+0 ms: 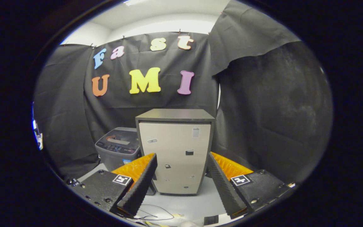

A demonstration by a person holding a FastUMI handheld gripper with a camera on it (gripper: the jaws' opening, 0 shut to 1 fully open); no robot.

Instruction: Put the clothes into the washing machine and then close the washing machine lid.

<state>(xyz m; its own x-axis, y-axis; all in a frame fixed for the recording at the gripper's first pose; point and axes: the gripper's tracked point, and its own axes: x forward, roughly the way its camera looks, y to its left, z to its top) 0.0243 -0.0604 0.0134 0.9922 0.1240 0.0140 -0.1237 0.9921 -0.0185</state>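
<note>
The gripper is held with its jaws spread wide apart, and nothing is gripped between them. Ribbed black pads are seen on the inner faces of the fingers, backed by orange. Beyond the fingers, framed by the gap between them, a beige cabinet with a dark top is stood on the pale floor. The washing machine, grey and low, is placed just beside the cabinet, beyond the left finger, against the black cloth wall. Thin cables are laid on the floor below the fingers.
</note>
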